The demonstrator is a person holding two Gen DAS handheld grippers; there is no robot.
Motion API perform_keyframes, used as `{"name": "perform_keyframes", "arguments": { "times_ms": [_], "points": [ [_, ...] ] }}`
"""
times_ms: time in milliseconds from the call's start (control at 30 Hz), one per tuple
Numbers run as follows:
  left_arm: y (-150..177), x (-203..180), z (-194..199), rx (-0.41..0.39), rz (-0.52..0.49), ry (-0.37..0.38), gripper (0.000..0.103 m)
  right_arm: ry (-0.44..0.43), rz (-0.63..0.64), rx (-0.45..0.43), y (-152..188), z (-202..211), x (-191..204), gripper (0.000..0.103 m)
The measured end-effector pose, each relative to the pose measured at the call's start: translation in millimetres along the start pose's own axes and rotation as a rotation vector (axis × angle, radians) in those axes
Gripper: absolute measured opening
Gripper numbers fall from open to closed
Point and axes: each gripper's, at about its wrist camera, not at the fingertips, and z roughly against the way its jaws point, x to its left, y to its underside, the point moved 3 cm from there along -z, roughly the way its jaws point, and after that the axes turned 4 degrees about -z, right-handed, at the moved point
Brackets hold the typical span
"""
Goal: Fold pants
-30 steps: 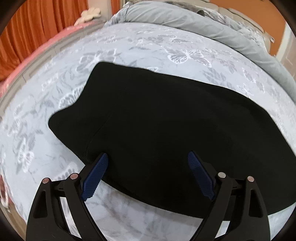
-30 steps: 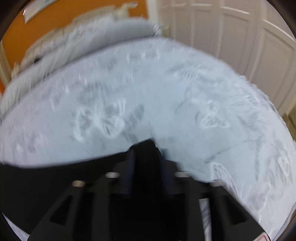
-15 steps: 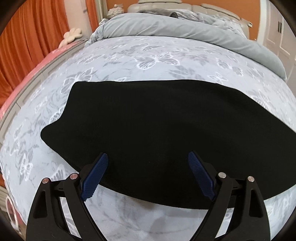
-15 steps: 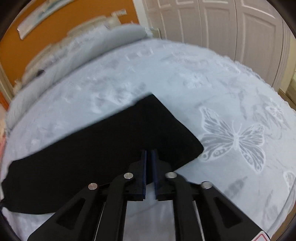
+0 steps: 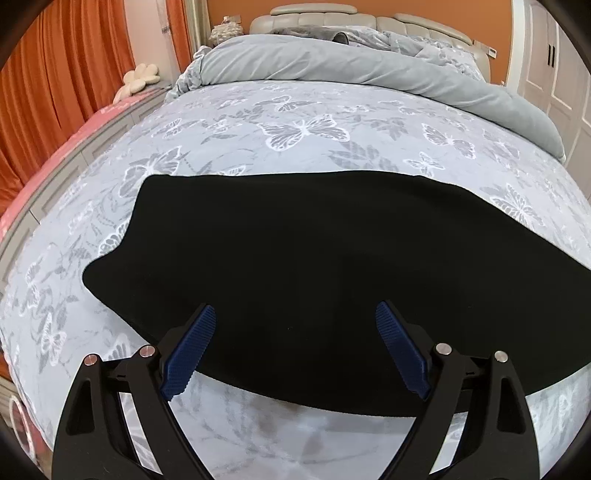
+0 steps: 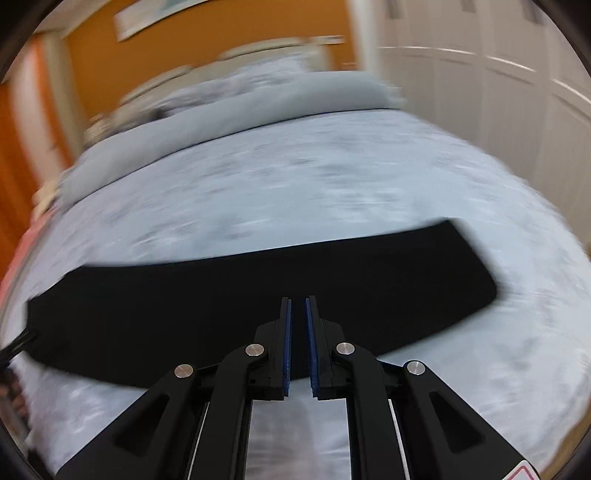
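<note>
Black pants (image 5: 314, 266) lie flat on the butterfly-print bed sheet (image 5: 295, 129), folded lengthwise into one long band. My left gripper (image 5: 295, 325) is open and empty, held above the near edge of the pants near the waist end. In the right wrist view the pants (image 6: 240, 295) stretch from left to right, with the leg end at the right. My right gripper (image 6: 298, 306) is shut with a narrow slit between its blue pads and holds nothing, above the near edge of the pants.
A grey duvet (image 5: 369, 70) is bunched at the head of the bed by the padded headboard (image 5: 369, 18). Orange curtains (image 5: 55, 92) hang at the left. White wardrobe doors (image 6: 498, 92) stand at the right. The right wrist view is motion-blurred.
My right gripper has let go of the leg end, pulled back and swung left, so the whole band shows. My left gripper has drawn back a little and stays open.
</note>
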Motion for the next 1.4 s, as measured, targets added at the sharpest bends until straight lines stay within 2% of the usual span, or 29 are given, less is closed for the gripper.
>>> {"name": "perform_keyframes", "arguments": {
  "times_ms": [100,200,300,400,467,500,567,600,667,767,800,833,867,933,1000,1067,1167,1200,1233,1267,1400],
  "points": [
    [1,-1,3,-0.012,-0.014,-0.022,0.087,-0.09,0.091,0.056,19,-16,65,0.009],
    [2,0,1,0.0,-0.015,-0.03,0.087,-0.087,0.16,0.12,37,-49,107,0.009],
    [4,3,-3,0.02,-0.006,-0.026,0.087,-0.048,0.174,0.215,53,-82,113,0.009],
    [4,5,-5,0.027,0.005,-0.015,0.087,-0.06,0.154,0.181,54,-70,112,0.009],
    [3,5,-5,0.024,0.009,-0.014,0.087,-0.075,0.135,0.118,44,-56,115,0.009],
    [3,5,-5,0.024,0.008,-0.015,0.087,-0.064,0.138,0.112,41,-58,112,0.009],
    [4,3,-6,0.028,0.004,-0.012,0.087,-0.014,0.148,0.17,48,-75,105,0.008],
    [5,1,-6,0.029,0.0,-0.014,0.088,-0.025,0.136,0.19,52,-83,99,0.008],
    [6,-1,-5,0.028,-0.01,-0.015,0.092,-0.072,0.09,0.174,48,-68,85,0.005],
    [6,-6,-2,0.008,-0.022,-0.003,0.093,-0.065,0.009,0.077,28,-35,42,0.006],
    [6,-7,-1,0.003,-0.026,0.002,0.094,-0.019,-0.036,0.046,17,-22,10,0.008],
    [6,-9,0,-0.001,-0.028,0.009,0.095,0.018,-0.066,0.028,11,-16,-12,0.015],
    [6,-11,1,-0.008,-0.028,0.018,0.095,0.083,-0.112,0.001,4,-7,-47,0.026],
    [6,-16,2,-0.017,-0.036,0.034,0.097,0.205,-0.168,-0.028,-5,6,-103,0.035],
    [6,-21,2,-0.024,-0.046,0.046,0.097,0.295,-0.206,-0.028,-11,14,-155,0.036],
    [6,-26,2,-0.03,-0.061,0.054,0.097,0.319,-0.225,-0.018,-15,15,-184,0.036],
    [6,-33,1,-0.049,-0.09,0.043,0.097,0.286,-0.239,-0.003,-21,8,-206,0.039],
    [6,-34,2,-0.055,-0.097,0.043,0.097,0.277,-0.236,0.001,-26,1,-208,0.042],
    [6,-35,2,-0.061,-0.102,0.049,0.097,0.265,-0.225,0.005,-31,-8,-207,0.052],
    [6,-35,3,-0.064,-0.101,0.055,0.097,0.262,-0.212,0.001,-34,-12,-206,0.055],
    [4,-33,1,-0.071,-0.083,0.083,0.097,0.258,-0.144,0.037,-59,-53,-199,0.057]
  ]
}}
